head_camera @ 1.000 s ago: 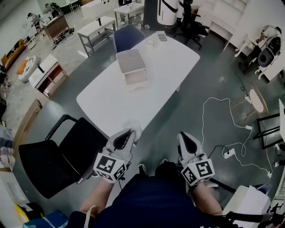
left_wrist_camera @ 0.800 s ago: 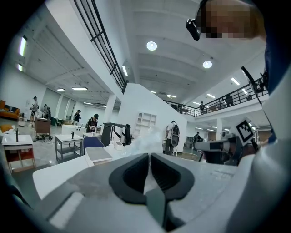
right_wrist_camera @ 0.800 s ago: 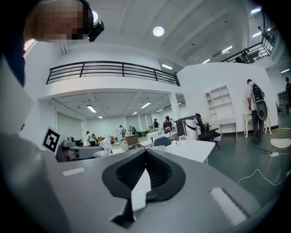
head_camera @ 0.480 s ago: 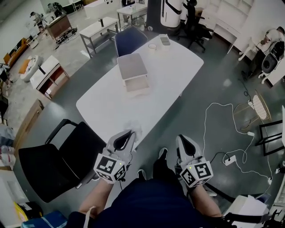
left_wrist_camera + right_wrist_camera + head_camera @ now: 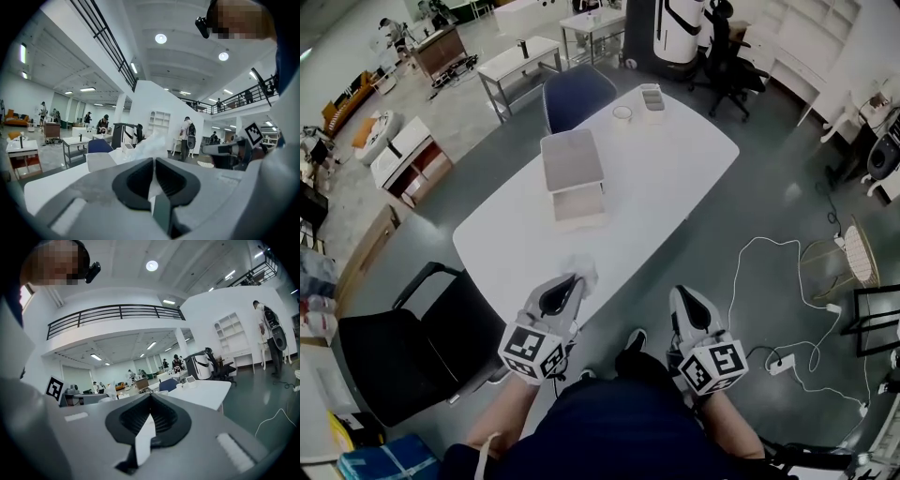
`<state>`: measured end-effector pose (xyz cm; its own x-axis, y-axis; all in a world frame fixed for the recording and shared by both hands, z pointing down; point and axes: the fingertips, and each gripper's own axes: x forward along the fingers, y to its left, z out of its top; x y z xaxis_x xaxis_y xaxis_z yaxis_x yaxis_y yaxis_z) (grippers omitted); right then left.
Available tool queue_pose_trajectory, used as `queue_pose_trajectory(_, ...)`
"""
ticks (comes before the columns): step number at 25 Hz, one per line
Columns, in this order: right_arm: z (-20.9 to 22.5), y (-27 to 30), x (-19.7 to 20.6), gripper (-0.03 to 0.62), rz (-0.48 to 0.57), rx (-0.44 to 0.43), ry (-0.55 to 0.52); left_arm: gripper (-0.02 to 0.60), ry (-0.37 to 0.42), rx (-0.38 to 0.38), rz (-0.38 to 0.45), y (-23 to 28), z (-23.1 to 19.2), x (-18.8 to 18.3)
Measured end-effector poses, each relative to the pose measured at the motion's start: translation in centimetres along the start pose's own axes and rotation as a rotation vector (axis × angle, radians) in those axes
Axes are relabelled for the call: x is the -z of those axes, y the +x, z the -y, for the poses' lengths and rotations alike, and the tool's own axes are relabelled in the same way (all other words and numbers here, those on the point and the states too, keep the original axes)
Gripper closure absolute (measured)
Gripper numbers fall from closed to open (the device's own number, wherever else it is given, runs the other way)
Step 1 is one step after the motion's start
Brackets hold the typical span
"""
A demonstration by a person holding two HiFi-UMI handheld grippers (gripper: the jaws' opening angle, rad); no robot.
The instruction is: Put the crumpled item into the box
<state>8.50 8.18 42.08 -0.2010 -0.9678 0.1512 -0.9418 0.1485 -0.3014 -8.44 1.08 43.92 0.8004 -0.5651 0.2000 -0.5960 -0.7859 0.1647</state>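
Grey hall floor underfoot, white desk [image 5: 661,178] ahead | right tool [image 5: 684,294] jaws together, empty, held low as the spare | left tool [image 5: 570,282] pinched on crumpled item [image 5: 584,270] over near desk edge, apparently for delivery | box [image 5: 578,208] mid-desk, well apart | blue chair [image 5: 577,92], benches beyond

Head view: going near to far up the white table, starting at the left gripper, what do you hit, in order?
left gripper → crumpled item in its jaws → box → small round object → small grey device
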Motion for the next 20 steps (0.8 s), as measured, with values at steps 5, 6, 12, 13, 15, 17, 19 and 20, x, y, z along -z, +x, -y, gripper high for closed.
queue_pose_trajectory(5, 4.8, 2.0, -2.8, 0.592, -0.015, -0.033, 0.009, 0.565, 0.006, -0.039, -0.001, 5.0, 0.8, -2.3)
queue_pose_trajectory(6, 5.4, 2.2, -3.0, 0.592, -0.017, -0.040, 0.010, 0.565, 0.006, -0.048, 0.000, 5.6, 0.8, -2.5)
queue_pose_trajectory(12, 7.8, 3.9, -3.2, 0.592, -0.049, -0.081, 0.019, 0.565, -0.016, -0.132, -0.007, 7.2, 0.0, -2.6)
queue_pose_trajectory(13, 8.0, 4.2, -3.1, 0.592, -0.056, -0.088, 0.022, 0.565, -0.016, -0.144, -0.012, 7.3, -0.4, -2.5)
queue_pose_trajectory(15, 8.3, 5.0, -2.8, 0.592, -0.070, -0.098, 0.030, 0.565, -0.015, -0.170, -0.021, 7.6, -1.5, -2.4)
queue_pose_trajectory(17, 8.7, 6.0, -2.5, 0.592, -0.085, -0.106, 0.038, 0.565, -0.007, -0.195, -0.027, 8.1, -2.8, -2.4)
queue_pose_trajectory(19, 9.0, 7.2, -2.5, 0.592, -0.097, -0.111, 0.040, 0.565, 0.007, -0.215, -0.037, 8.9, -4.4, -2.4)
queue_pose_trajectory(20, 9.1, 7.9, -2.6, 0.592, -0.103, -0.111, 0.040, 0.565, 0.010, -0.223, -0.044, 9.4, -5.3, -2.4)
